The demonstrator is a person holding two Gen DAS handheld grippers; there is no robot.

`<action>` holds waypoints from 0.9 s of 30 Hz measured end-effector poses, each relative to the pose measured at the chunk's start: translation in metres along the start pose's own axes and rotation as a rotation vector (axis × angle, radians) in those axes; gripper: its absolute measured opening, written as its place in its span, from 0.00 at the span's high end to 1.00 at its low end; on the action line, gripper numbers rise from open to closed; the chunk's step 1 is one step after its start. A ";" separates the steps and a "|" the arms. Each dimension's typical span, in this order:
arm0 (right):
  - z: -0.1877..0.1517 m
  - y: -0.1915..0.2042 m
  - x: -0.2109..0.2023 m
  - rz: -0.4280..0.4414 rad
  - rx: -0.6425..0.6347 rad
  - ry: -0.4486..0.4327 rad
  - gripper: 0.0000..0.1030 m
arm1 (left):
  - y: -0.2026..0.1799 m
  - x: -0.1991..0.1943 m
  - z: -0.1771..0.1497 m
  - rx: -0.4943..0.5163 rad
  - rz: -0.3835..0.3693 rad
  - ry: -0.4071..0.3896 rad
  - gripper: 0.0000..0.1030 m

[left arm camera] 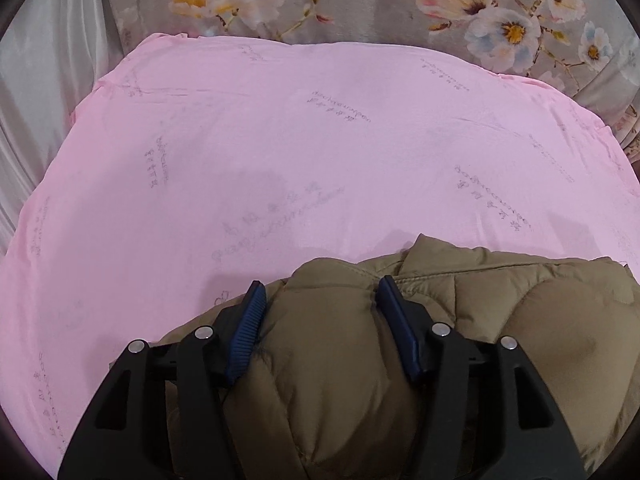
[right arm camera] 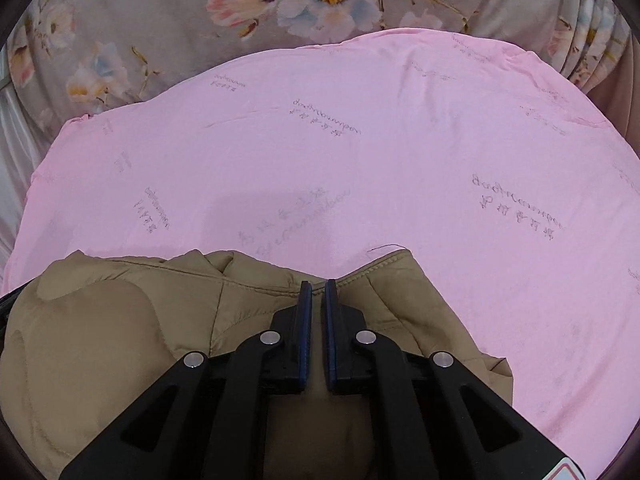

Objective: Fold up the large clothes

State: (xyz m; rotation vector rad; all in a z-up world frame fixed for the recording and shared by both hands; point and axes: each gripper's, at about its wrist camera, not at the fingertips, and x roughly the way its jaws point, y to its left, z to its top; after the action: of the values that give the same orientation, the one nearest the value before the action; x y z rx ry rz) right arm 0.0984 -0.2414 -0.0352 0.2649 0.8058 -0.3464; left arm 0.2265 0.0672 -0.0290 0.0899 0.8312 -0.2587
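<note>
Two matching black two-finger grippers with blue pads.

Left gripper [left arm camera: 320, 292]: matte black angular linkage arms with triangular cut-outs, four round silver pivot screws, dark blue ribbed pads [left arm camera: 248, 332] on the finger faces. Right gripper [right arm camera: 319, 292]: same black arms, four silver screws, slim blue pads [right arm camera: 306, 332], plus a white label with red edging at the lower right corner.
</note>
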 end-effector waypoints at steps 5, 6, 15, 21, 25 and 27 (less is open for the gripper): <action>0.000 0.002 0.003 -0.010 -0.014 -0.009 0.97 | 0.000 0.005 -0.003 -0.010 -0.001 -0.001 0.43; -0.001 0.001 0.003 -0.009 -0.014 -0.010 0.97 | 0.000 0.006 -0.002 -0.007 0.001 -0.001 0.43; -0.004 0.001 0.005 -0.008 -0.013 -0.015 0.97 | -0.002 0.010 -0.003 0.009 0.019 -0.004 0.42; -0.003 0.000 0.005 -0.006 -0.015 -0.014 0.97 | -0.006 0.009 -0.003 0.016 0.042 -0.004 0.41; 0.003 0.003 -0.013 -0.033 -0.012 -0.044 0.95 | -0.008 -0.005 0.002 0.009 0.104 0.004 0.40; 0.005 0.011 -0.044 0.018 -0.002 -0.106 0.87 | -0.009 -0.030 0.006 -0.026 0.086 -0.013 0.42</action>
State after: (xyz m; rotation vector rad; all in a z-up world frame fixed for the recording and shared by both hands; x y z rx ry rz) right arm 0.0778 -0.2248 0.0020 0.2492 0.6987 -0.3402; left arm 0.2095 0.0627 -0.0027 0.0990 0.8158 -0.1673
